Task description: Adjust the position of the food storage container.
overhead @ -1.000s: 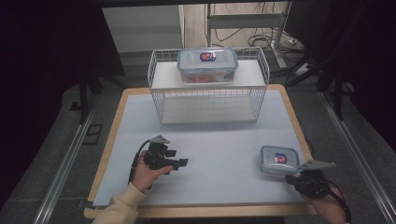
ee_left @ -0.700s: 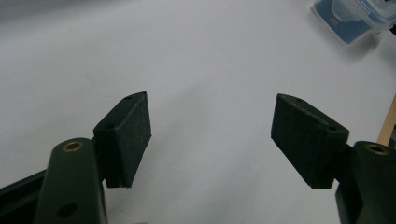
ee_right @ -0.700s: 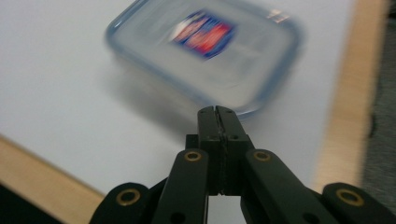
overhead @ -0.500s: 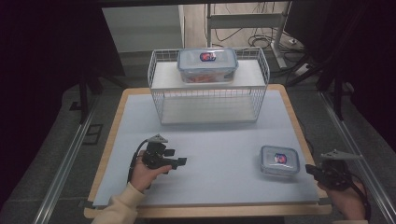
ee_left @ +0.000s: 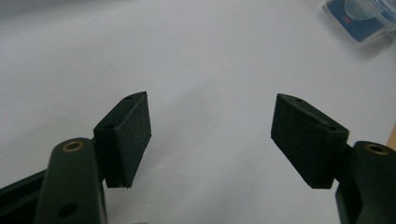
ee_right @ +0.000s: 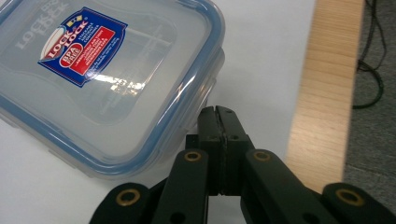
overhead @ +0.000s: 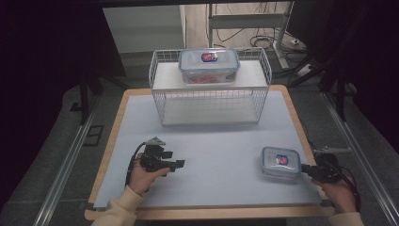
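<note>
A small clear container with a blue-rimmed lid and a red and blue label (overhead: 281, 162) (ee_right: 88, 70) lies on the white mat at the front right. My right gripper (overhead: 307, 168) (ee_right: 218, 111) is shut, nothing between its jaws, its tips right at the container's near right side. At the front left my left gripper (overhead: 177, 164) (ee_left: 210, 116) rests low over the mat, open wide and empty, pointing right. Its view has the small container (ee_left: 359, 18) far off at the top right.
A white wire rack (overhead: 210, 101) stands at the back centre, with a larger clear container of orange contents (overhead: 208, 65) on its top shelf. The wooden table edge (ee_right: 327, 93) runs just right of my right gripper. Cables lie on the floor (ee_right: 373, 60).
The right hand pulled away to the right of the small container, then edged back left so the shut tips sit at its side. The left gripper stayed put.
</note>
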`<move>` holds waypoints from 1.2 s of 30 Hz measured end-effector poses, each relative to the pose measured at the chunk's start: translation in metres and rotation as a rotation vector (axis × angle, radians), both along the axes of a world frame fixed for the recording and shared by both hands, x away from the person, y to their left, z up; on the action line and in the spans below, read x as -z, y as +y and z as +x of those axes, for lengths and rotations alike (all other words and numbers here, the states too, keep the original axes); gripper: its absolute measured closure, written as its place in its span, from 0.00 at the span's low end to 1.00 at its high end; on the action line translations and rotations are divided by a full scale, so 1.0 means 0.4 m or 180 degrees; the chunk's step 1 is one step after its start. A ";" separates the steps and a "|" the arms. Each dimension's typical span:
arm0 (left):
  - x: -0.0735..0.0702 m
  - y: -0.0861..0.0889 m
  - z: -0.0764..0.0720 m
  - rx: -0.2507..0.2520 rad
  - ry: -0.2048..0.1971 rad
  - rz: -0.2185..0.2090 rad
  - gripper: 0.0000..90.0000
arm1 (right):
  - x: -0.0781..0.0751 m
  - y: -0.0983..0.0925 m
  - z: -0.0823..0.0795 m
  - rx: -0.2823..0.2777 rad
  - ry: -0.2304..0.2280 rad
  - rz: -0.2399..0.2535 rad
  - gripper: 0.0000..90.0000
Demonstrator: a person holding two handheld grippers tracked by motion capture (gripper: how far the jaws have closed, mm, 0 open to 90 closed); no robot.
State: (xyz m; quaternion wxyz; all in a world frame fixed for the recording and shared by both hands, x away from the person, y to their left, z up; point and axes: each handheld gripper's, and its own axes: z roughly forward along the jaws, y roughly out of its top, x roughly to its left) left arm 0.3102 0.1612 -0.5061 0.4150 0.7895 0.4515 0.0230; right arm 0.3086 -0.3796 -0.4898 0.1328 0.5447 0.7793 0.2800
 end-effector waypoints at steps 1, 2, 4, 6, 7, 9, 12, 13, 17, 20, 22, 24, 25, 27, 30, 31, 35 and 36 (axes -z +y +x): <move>0.000 0.001 0.000 -0.0001 0.0001 -0.0001 0.32 | 0.001 0.004 0.001 -0.0010 0.0007 0.0011 1.00; -0.001 0.002 0.000 -0.0004 0.0002 -0.0002 0.32 | 0.003 0.011 0.003 -0.0037 0.0014 0.0008 1.00; -0.002 0.004 0.000 -0.0016 -0.0002 -0.0003 0.32 | 0.004 0.024 0.007 -0.0067 0.0019 -0.0004 1.00; -0.003 0.007 0.001 -0.0025 -0.0010 -0.0010 0.32 | 0.003 0.039 0.012 -0.0109 0.0021 0.0029 1.00; -0.003 0.008 0.001 -0.0024 -0.0009 -0.0013 0.32 | 0.003 0.051 0.017 -0.0132 0.0000 0.0023 1.00; -0.004 0.011 -0.001 -0.0041 -0.0012 -0.0006 0.32 | 0.002 0.069 0.025 -0.0160 -0.0011 0.0027 1.00; -0.002 0.020 -0.004 -0.0054 -0.0027 0.0010 0.32 | 0.006 0.106 0.039 -0.0257 -0.0002 0.0023 1.00; -0.002 0.025 -0.006 -0.0070 -0.0008 0.0003 0.32 | 0.007 0.114 0.042 -0.0274 -0.0001 0.0027 1.00; 0.000 0.040 -0.009 -0.0121 -0.0005 -0.0013 0.32 | 0.008 0.164 0.056 -0.0341 -0.0039 0.0092 1.00; -0.002 0.048 -0.010 -0.0153 -0.0013 -0.0024 0.32 | 0.005 0.212 0.067 -0.0455 -0.0064 0.0083 1.00; -0.002 0.051 -0.011 -0.0164 -0.0013 -0.0020 0.32 | 0.006 0.242 0.074 -0.0521 -0.0069 0.0078 1.00; -0.001 0.053 -0.010 -0.0177 -0.0011 -0.0026 0.32 | 0.009 0.270 0.078 -0.0580 -0.0055 0.0064 1.00; -0.001 0.053 -0.010 -0.0180 -0.0012 -0.0026 0.32 | 0.010 0.280 0.079 -0.0604 -0.0054 0.0067 1.00; -0.001 0.054 -0.009 -0.0179 -0.0011 -0.0027 0.32 | 0.011 0.305 0.081 -0.0673 -0.0047 0.0073 1.00; 0.000 0.057 -0.006 -0.0200 0.0001 -0.0033 0.32 | 0.011 0.342 0.085 -0.0761 -0.0053 0.0073 1.00; 0.001 0.059 -0.005 -0.0203 0.0004 -0.0028 0.32 | 0.012 0.358 0.088 -0.0791 -0.0049 0.0073 1.00; 0.003 0.065 -0.003 -0.0237 0.0008 -0.0032 0.32 | 0.018 0.408 0.096 -0.0909 -0.0029 0.0092 1.00; 0.003 0.068 -0.002 -0.0231 0.0010 -0.0022 0.32 | 0.020 0.417 0.097 -0.0935 -0.0017 0.0108 1.00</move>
